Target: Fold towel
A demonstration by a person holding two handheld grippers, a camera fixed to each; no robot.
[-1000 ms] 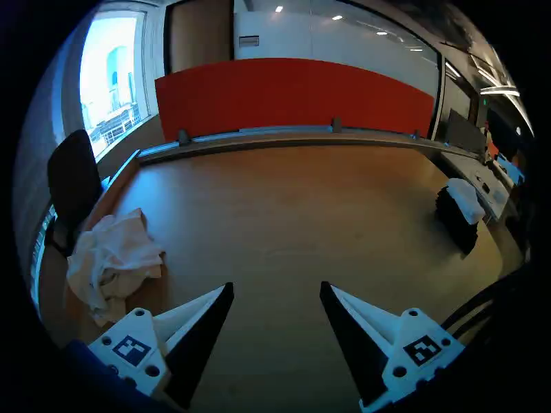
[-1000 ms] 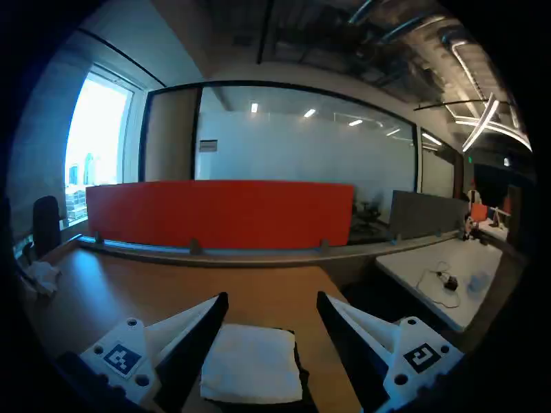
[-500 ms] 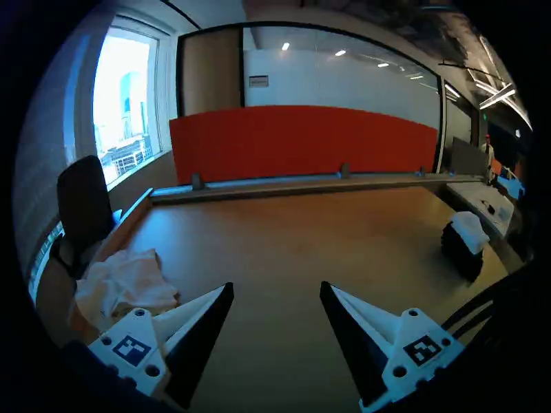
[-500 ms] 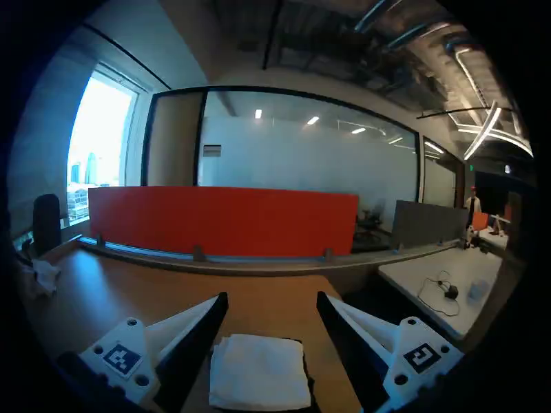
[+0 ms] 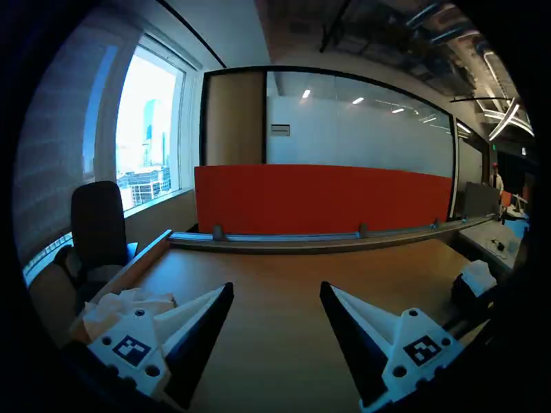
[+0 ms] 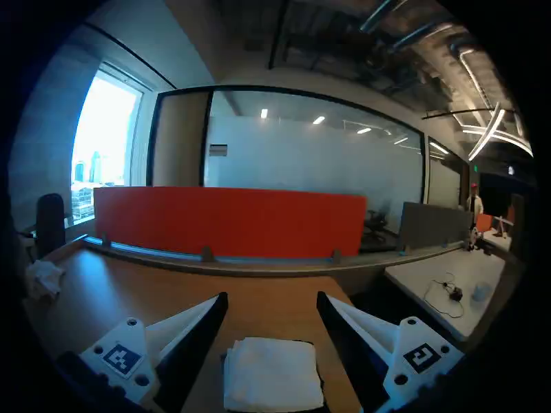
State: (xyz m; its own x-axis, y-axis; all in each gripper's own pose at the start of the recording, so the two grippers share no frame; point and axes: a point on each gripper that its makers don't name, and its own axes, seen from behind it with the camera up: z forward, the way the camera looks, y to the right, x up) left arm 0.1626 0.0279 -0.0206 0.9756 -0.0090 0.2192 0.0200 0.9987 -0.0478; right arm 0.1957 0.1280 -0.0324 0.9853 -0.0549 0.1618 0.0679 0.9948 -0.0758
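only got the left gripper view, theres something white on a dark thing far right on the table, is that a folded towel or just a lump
Observer: Folded. In the right gripper view the towel lies flat as a neat square with stacked layers at its edge.
Operator: is the right gripper holding it
Observer: No. The right gripper is open; the towel shows in the gap between its spread fingers, and neither finger pinches it.

We're seeing left gripper (image 5: 275,285) and right gripper (image 6: 271,295): white wedge jaws, black inner faces (square tags, screws).
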